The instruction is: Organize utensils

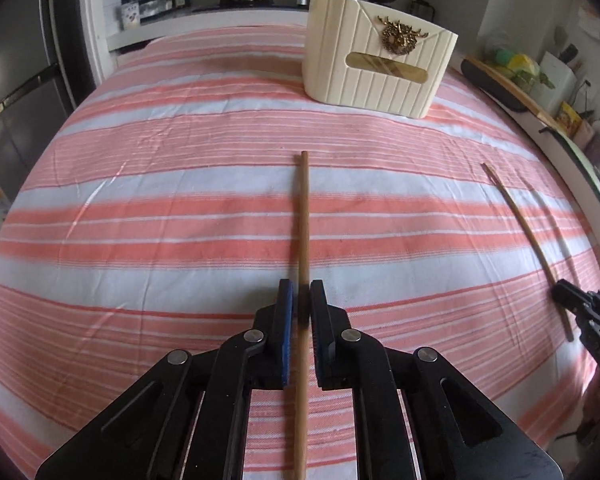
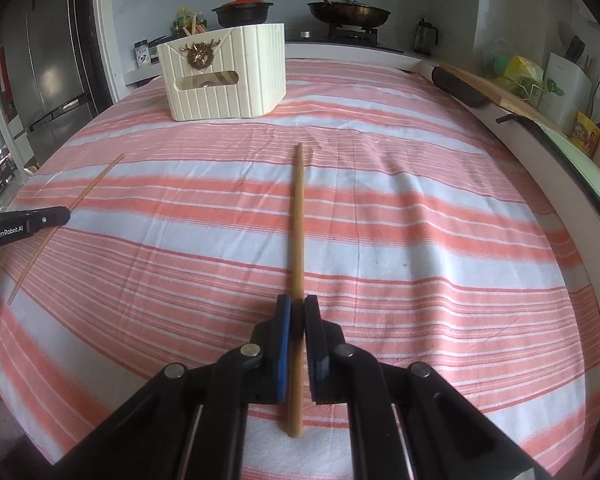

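**Kitchen backdrop, striped cloth up front**

Most of both views is filled by a table (image 1: 180, 208) covered in pink-and-white stripes. A dark steel fridge (image 2: 48, 76) is seen at upper left. Along the top, a stove counter (image 2: 340, 46) with a pot (image 2: 242, 10) and a lidded pan (image 2: 348, 10) is set against a grey wall.

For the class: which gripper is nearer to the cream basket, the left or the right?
Neither clearly. The left gripper and right gripper each clamp a chopstick, far short of the basket at the table's back.
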### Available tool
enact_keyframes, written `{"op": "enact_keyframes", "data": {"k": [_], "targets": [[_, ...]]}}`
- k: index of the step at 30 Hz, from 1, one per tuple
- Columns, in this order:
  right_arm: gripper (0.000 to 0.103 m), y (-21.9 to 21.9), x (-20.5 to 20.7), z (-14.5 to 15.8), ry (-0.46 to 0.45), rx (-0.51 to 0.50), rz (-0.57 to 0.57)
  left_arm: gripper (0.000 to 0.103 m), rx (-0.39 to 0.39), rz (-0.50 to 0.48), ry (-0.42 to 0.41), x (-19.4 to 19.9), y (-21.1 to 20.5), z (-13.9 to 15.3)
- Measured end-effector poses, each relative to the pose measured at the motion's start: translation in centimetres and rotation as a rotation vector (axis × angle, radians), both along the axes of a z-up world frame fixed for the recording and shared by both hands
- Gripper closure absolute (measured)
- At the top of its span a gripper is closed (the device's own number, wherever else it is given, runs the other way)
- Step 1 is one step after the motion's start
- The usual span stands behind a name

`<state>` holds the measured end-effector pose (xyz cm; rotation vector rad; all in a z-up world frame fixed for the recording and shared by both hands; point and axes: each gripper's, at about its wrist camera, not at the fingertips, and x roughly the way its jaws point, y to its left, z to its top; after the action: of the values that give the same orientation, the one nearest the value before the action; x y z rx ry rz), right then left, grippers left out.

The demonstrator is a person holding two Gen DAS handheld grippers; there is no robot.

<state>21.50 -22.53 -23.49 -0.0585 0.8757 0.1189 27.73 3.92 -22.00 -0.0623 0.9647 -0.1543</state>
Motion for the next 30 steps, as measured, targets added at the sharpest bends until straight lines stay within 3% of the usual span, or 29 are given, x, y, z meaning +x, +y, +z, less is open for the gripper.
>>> {"op": "enact_keyframes", "data": {"k": [1, 3, 4, 9, 11, 12, 13, 20, 26, 30], "targets": [[0.096, 0.1, 0.0, 0.0, 0.003, 0.007, 0.005, 0.074, -0.005, -0.009, -0.001, -0.1, 0.1, 0.0], [0.096, 0.5, 0.0, 0.0, 0.013, 0.029, 0.026, 0.033, -0.019, -0.017, -0.012, -0.5, 0.1, 0.4], [0.096, 0.7, 0.0, 0.1, 0.021, 0.045, 0.041, 0.029, -0.026, -0.019, -0.019, -0.7, 0.1, 0.5], [0.095, 1.5, 0.2, 0.3, 0.069, 0.063, 0.086, 0.028, -0.038, -0.072, 0.008, -0.6, -0.2, 0.5], [0.082, 1.4, 0.5, 0.5, 0.085, 0.072, 0.088, 0.028, -0.034, -0.084, 0.013, -0.6, 0.0, 0.6], [0.067, 1.2, 0.5, 0.6, 0.091, 0.077, 0.084, 0.028, -0.037, -0.089, 0.015, -0.5, 0.2, 0.7], [0.059, 1.0, 0.7, 0.7, 0.096, 0.081, 0.080, 0.028, -0.044, -0.095, 0.018, -0.3, 0.4, 1.0], [0.059, 0.6, 3.4, 1.5, 0.241, 0.053, 0.119, 0.025, -0.100, -0.139, 0.078, 2.9, 2.2, 2.0], [0.059, 1.0, 7.9, 2.7, 0.307, 0.047, 0.140, 0.027, 0.008, -0.185, 0.165, 6.5, 0.8, 0.3], [0.059, 2.6, 10.7, 2.2, 0.323, -0.003, 0.170, 0.033, 0.081, -0.204, 0.164, 7.7, -0.3, 0.1]]}}
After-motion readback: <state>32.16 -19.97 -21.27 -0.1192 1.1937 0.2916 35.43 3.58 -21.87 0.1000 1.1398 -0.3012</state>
